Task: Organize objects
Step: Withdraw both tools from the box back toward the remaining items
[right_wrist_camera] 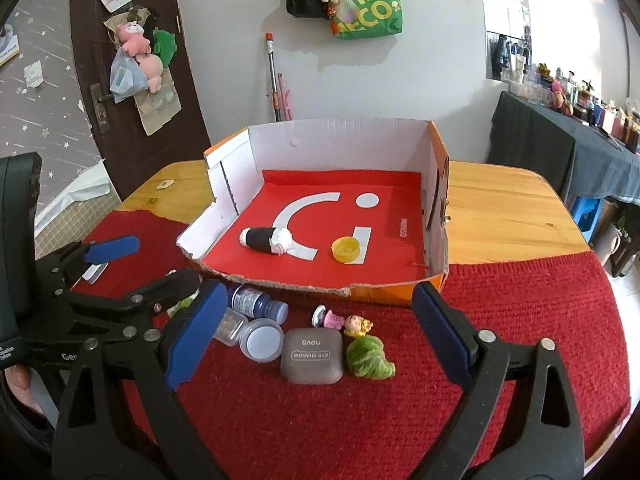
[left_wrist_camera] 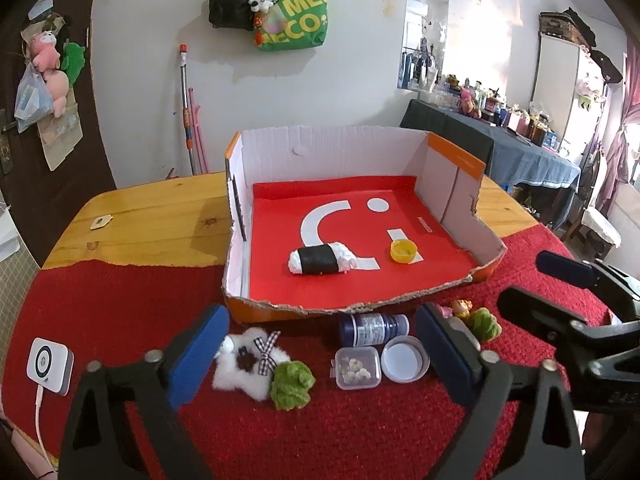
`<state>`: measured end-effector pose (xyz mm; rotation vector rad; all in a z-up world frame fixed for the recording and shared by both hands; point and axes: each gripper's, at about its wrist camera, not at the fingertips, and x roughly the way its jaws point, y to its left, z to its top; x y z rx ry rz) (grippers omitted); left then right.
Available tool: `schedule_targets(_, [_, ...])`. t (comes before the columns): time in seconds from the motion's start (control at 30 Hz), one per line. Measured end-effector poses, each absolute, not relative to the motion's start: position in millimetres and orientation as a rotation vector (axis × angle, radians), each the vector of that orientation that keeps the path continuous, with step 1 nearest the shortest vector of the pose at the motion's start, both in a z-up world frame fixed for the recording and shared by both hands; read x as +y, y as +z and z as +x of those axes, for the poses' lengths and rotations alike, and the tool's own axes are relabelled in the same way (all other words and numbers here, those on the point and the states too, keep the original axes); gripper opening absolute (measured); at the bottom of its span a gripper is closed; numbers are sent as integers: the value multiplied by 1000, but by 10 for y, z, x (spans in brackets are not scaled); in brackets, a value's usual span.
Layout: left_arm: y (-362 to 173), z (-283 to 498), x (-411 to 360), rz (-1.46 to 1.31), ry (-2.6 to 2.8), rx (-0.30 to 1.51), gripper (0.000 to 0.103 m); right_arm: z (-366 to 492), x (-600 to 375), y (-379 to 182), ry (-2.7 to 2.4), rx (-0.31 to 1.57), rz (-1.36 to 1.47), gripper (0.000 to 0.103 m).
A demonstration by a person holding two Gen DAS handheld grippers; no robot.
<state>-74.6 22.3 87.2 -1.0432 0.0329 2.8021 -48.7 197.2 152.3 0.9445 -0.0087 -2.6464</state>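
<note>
The green bag (left_wrist_camera: 294,16) on the far wall shows yellow letters "MEC" over "ECO", partly hidden. In my right view the grey case (right_wrist_camera: 312,356) lies with its writing upside down to me: "EYE SHADOW", with a short brand word beside it that I cannot make out. The dark blue bottle (left_wrist_camera: 374,329) lies on its side with a white printed label too small to read. The red floor of the cardboard box (left_wrist_camera: 236,224) carries big white shapes, a curve, a dot and a bar, plus a small line of white print I cannot read.

My left gripper (left_wrist_camera: 320,354) tilts down over the red cloth (left_wrist_camera: 120,312), its blue pads wide apart with nothing pressed between them. Ahead of it lie a white fluffy clip (left_wrist_camera: 248,356), a green fuzzy toy (left_wrist_camera: 291,385), a small clear box (left_wrist_camera: 357,368) and a white lid (left_wrist_camera: 403,360).

My right gripper (right_wrist_camera: 318,336) tilts down likewise, its pads spread and clamping nothing. The grey case, a second green fuzzy toy (right_wrist_camera: 368,357) and a little doll (right_wrist_camera: 346,322) lie in front of it, just before the box's torn front edge.

Inside the box rest a white roll with a black band (left_wrist_camera: 322,260) and a yellow cap (left_wrist_camera: 403,251), apart from each other.
</note>
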Motion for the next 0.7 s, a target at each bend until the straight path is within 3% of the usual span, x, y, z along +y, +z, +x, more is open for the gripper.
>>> schedule_targets(0.27, [765,-677,252,-1076,2755,50,72,-405,1926,1374,-2620,-1,990,63])
schedule_targets(0.7, [509,-590,67,-1166,2739,10,58,-339,1827,1030,-2563,3,1087,49])
